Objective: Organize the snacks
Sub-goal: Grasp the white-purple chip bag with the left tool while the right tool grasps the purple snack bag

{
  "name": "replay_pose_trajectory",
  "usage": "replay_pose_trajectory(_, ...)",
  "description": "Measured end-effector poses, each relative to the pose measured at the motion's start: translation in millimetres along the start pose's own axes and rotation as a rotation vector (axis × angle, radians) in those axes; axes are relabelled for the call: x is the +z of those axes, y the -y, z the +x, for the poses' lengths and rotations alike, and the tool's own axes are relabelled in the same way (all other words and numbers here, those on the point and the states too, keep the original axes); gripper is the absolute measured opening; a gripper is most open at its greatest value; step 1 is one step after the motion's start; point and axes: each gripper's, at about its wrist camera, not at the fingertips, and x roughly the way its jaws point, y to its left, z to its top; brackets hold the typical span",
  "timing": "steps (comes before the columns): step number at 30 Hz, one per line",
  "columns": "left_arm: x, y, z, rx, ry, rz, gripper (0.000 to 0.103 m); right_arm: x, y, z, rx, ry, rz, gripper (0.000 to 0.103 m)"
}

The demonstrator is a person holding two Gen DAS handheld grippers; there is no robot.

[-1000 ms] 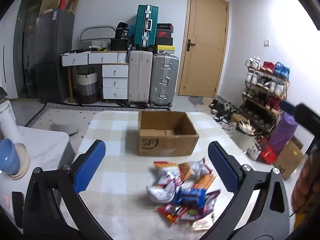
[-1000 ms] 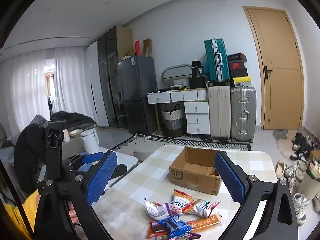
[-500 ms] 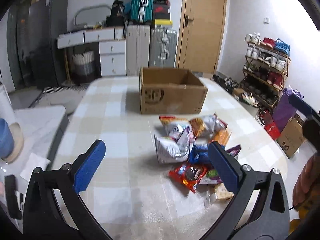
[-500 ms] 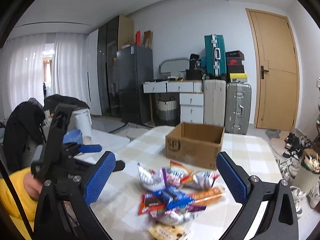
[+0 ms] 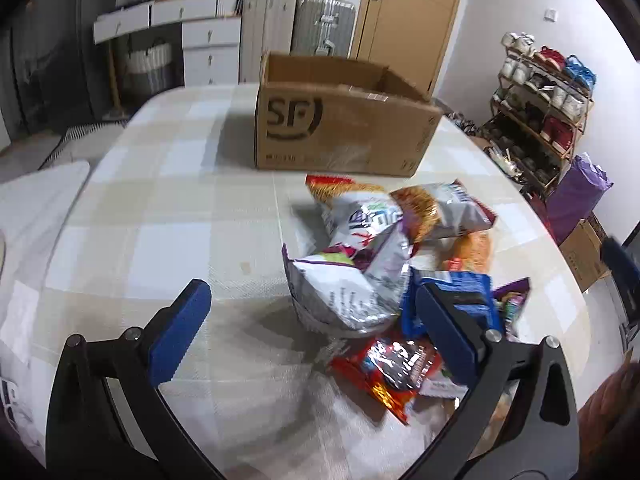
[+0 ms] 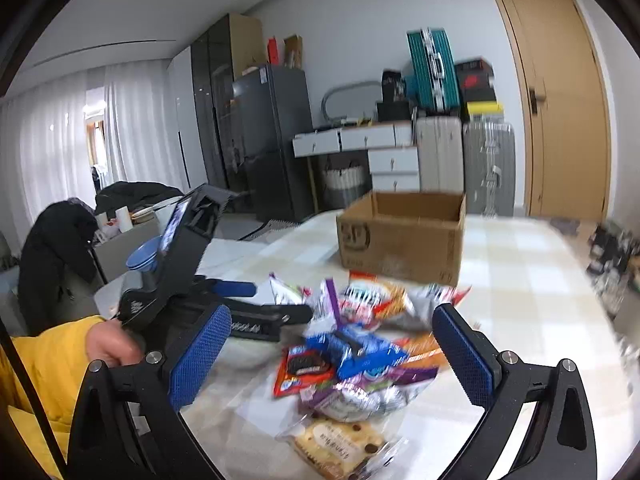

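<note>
- Both wrist views have dropped closer to the snack pile (image 5: 384, 276) since the earlier frames.
- My left gripper (image 5: 312, 320) is spread wide, empty, low over the table (image 5: 160, 216).
- My right gripper (image 6: 332, 352) is likewise spread, empty.
- Cardboard box (image 5: 340, 128) sits upper centre; bare checked cloth lies at left.

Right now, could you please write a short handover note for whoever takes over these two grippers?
Left gripper: open, holding nothing, low over the table at the near edge of the snack pile.
Right gripper: open, holding nothing, over the same pile.
Cardboard box: upright and open behind the pile; no snacks show in the part of its inside that is visible.
Done: nothing packed that I can see.
Left: pick up each packet, such as the silver bag and the blue packet, and put them into the box.
</note>
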Motion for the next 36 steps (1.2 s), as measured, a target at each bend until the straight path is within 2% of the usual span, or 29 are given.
replay_pose_trajectory(7,9,-3,27,-0.046,-0.005,-0.034,0.102,-17,12,24,0.033,-0.058,0.044,0.102)
replay_pose_trajectory(9,10,-4,33,-0.078,-0.012,-0.039,0.094,-21,17,30,0.041,-0.074,0.064,0.102)
replay_pose_trajectory(11,10,-3,42,-0.127,-0.027,-0.043,0.071,-24,22,34,0.047,-0.086,0.084,0.102)
replay_pose_trajectory(12,9,-4,41,-0.133,-0.036,-0.041,0.065,-25,24,37,0.046,-0.093,0.095,0.102)
replay_pose_trajectory(13,8,-3,45,-0.137,-0.051,-0.037,0.054,-26,25,39,0.044,-0.099,0.103,0.102)
replay_pose_trajectory(15,6,-3,49,-0.152,-0.063,-0.039,0.053,-28,30,44,0.040,-0.117,0.123,0.102)
replay_pose_trajectory(16,5,-4,50,-0.156,-0.058,-0.044,0.048,-28,31,44,0.035,-0.120,0.129,0.102)
replay_pose_trajectory(20,6,-10,53,-0.155,-0.056,-0.061,0.040,-31,37,50,0.003,-0.152,0.149,0.102)
replay_pose_trajectory(26,6,-17,44,-0.152,-0.028,-0.084,0.039,-40,40,56,-0.037,-0.197,0.170,0.102)
replay_pose_trajectory(30,3,-18,31,-0.160,-0.004,-0.083,0.039,-46,41,67,-0.081,-0.261,0.189,0.102)
replay_pose_trajectory(34,-4,-25,7,-0.172,0.018,-0.086,0.039,-51,50,79,-0.030,-0.307,0.285,0.102)
replay_pose_trajectory(36,-6,-29,0,-0.172,0.029,-0.090,0.039,-53,56,86,0.000,-0.331,0.348,0.094)
